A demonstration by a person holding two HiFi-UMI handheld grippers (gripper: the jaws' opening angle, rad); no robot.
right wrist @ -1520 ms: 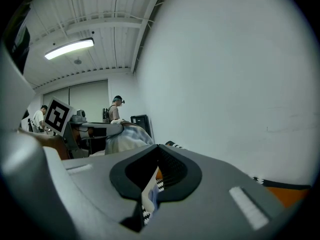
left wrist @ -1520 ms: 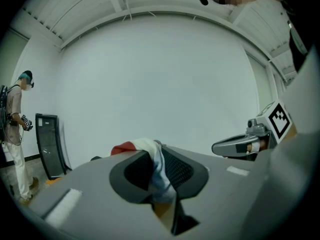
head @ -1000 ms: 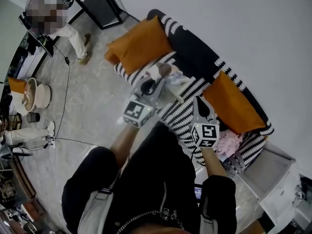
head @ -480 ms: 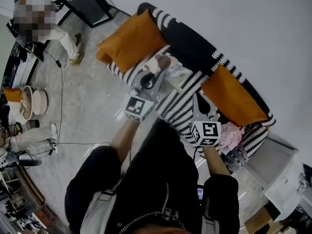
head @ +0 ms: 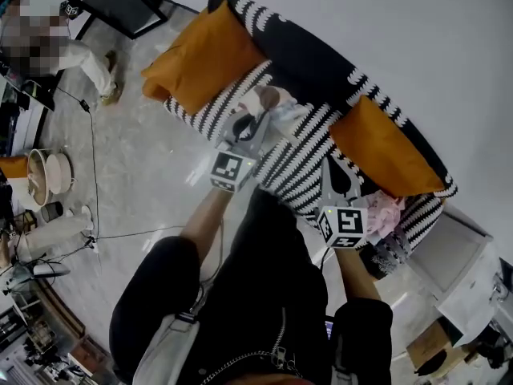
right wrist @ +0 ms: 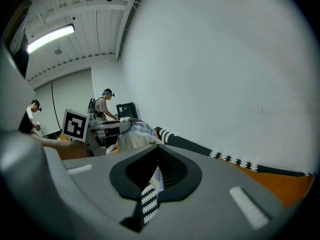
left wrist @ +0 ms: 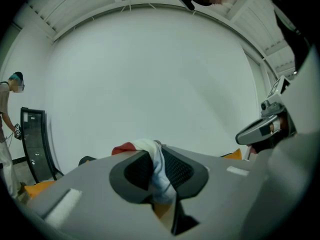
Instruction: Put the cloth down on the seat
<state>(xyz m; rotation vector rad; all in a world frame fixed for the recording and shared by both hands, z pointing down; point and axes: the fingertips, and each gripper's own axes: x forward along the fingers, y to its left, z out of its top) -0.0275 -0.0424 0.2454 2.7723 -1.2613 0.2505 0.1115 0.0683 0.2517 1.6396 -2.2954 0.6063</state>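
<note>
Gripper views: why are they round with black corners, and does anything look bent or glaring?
Left gripper view: a wide-angle lens, so a round image with black corners and a bowed ceiling line; the cloth in the jaws looks slightly blurred. Right gripper view: same circle; the ceiling light glares, the sofa back curves.

wear: black top (head: 264,295), sleeves to elbow | straps (head: 164,345): lt grey, both shoulders | front: zip (head: 276,339) + metal chain (head: 240,365) | L tongs (head: 258,112), R tongs (head: 333,169): grey, b&w marker cubes (head: 232,172)
</note>
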